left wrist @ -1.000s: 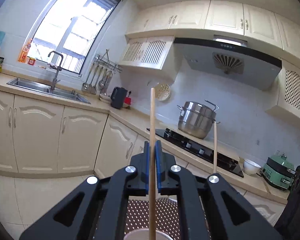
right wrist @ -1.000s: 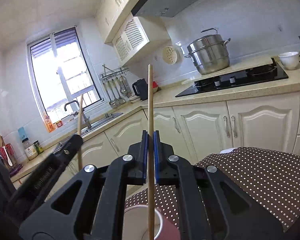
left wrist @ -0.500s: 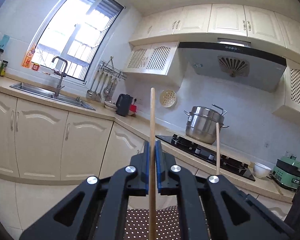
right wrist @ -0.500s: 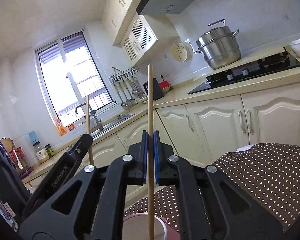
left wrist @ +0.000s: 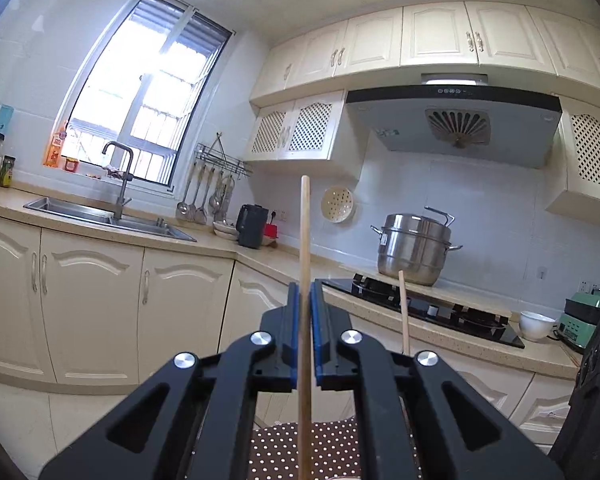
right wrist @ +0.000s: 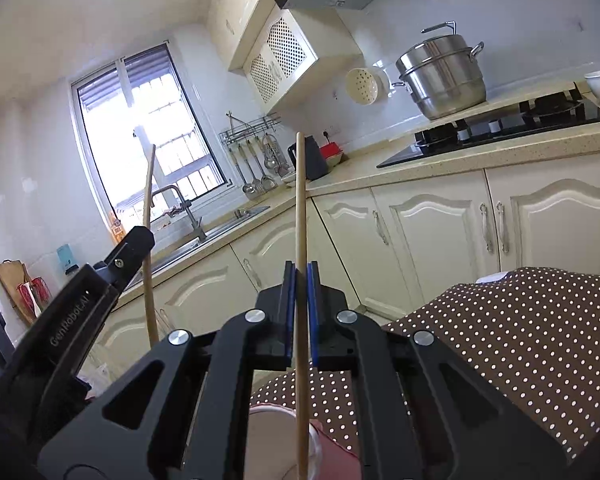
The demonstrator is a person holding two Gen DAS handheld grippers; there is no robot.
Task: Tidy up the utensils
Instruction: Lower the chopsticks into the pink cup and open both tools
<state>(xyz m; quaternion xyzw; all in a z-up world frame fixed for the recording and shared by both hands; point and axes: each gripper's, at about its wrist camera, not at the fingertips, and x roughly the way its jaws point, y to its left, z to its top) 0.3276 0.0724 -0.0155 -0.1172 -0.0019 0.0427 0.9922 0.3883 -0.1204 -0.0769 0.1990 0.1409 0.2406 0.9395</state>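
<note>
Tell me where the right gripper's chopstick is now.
In the right wrist view, the chopstick stands upright, clamped in the right gripper, its lower end over the pink cup on the dotted tablecloth.

You have two wooden chopsticks (right wrist: 300, 208) (right wrist: 149, 216), one clamped in each of your two tongs (right wrist: 299, 280) (right wrist: 134, 240). One cup (right wrist: 276, 432) sits below them. On the worktop (left wrist: 260, 258): one steel steamer pot (left wrist: 414, 248), one black kettle (left wrist: 251, 226), one white bowl (left wrist: 534, 324).
</note>
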